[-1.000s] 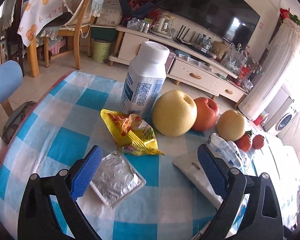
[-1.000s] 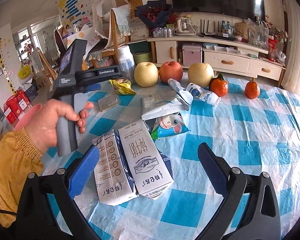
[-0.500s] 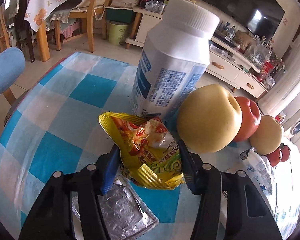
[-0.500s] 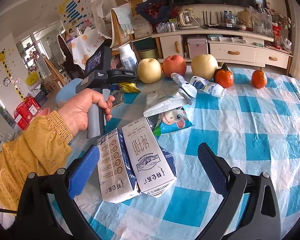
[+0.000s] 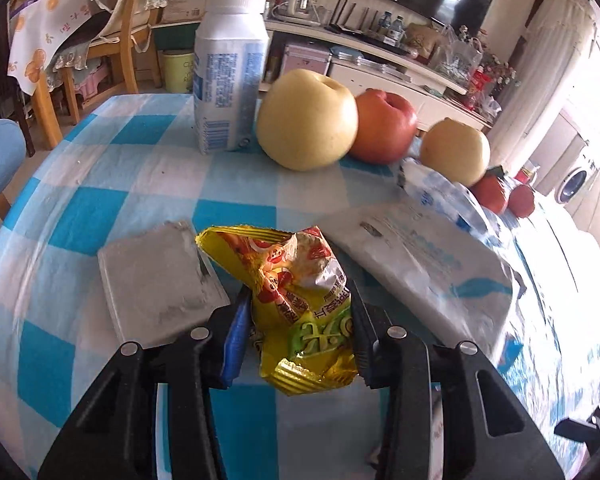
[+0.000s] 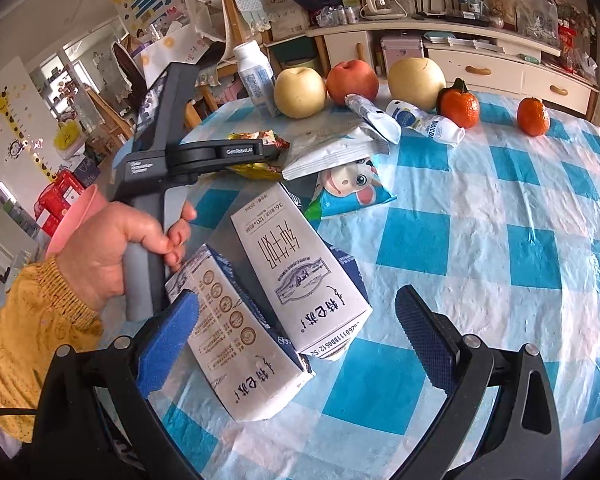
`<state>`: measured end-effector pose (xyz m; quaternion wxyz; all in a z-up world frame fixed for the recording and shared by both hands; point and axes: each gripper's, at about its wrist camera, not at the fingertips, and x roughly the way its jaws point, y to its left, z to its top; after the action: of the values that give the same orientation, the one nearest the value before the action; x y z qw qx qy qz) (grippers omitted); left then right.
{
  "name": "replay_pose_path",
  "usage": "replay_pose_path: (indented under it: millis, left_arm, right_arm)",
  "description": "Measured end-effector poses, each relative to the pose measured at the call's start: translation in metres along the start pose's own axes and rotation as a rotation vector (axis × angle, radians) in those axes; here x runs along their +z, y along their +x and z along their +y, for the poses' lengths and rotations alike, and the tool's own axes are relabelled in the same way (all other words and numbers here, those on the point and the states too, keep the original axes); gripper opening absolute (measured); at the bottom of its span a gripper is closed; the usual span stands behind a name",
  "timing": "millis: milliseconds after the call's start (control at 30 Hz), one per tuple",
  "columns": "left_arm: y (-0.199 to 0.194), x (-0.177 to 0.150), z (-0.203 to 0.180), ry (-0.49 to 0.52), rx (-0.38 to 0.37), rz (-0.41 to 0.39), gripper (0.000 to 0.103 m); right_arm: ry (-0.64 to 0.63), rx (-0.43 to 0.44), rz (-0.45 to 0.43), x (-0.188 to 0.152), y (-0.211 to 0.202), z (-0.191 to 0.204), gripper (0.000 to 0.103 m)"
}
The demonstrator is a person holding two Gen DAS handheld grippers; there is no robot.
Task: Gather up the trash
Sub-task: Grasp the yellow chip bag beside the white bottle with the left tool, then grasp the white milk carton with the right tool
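My left gripper (image 5: 298, 320) is shut on a crumpled yellow snack wrapper (image 5: 300, 300), held just above the blue-checked tablecloth (image 5: 100, 208). A silver foil packet (image 5: 156, 280) lies to its left and a white plastic pouch (image 5: 416, 260) to its right. In the right wrist view the left gripper (image 6: 274, 152) shows side-on with the yellow wrapper (image 6: 256, 138) in its tip. My right gripper (image 6: 296, 332) is open and empty above two flattened milk cartons (image 6: 296, 268), with a cartoon-cow pouch (image 6: 348, 188) beyond.
A white bottle (image 5: 228, 68), two yellow pears (image 5: 308, 120), a red apple (image 5: 384, 128) and two tangerines (image 6: 460, 106) stand along the table's far side. Two squeezed tubes (image 6: 420, 122) lie near them. Chairs and a TV cabinet stand behind the table.
My left gripper closed on the yellow wrapper, then drew it back towards me, away from the bottle and pear. The right gripper stayed open and barely moved.
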<state>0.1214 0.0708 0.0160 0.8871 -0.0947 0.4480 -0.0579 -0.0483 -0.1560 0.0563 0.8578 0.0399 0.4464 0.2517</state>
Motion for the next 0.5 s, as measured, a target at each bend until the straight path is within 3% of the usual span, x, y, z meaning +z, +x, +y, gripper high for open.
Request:
replay_pose_path:
  millis: [200,333,500]
  left_arm:
    - [-0.026,-0.042,-0.025,0.047,-0.076,0.035,0.044]
    - [-0.041,-0.062,-0.028,0.024,-0.117,0.047,0.044]
    - [-0.059,-0.076,-0.012,0.004,-0.107,0.021,0.043]
  right_arm:
    - [-0.01,-0.021,0.029,-0.007,0.006,-0.005,0.099]
    - [-0.034,-0.034,0.041,-0.009,0.011,-0.004,0.099]
    - [-0.105,-0.076,0.055,-0.011,0.019,0.003,0.099]
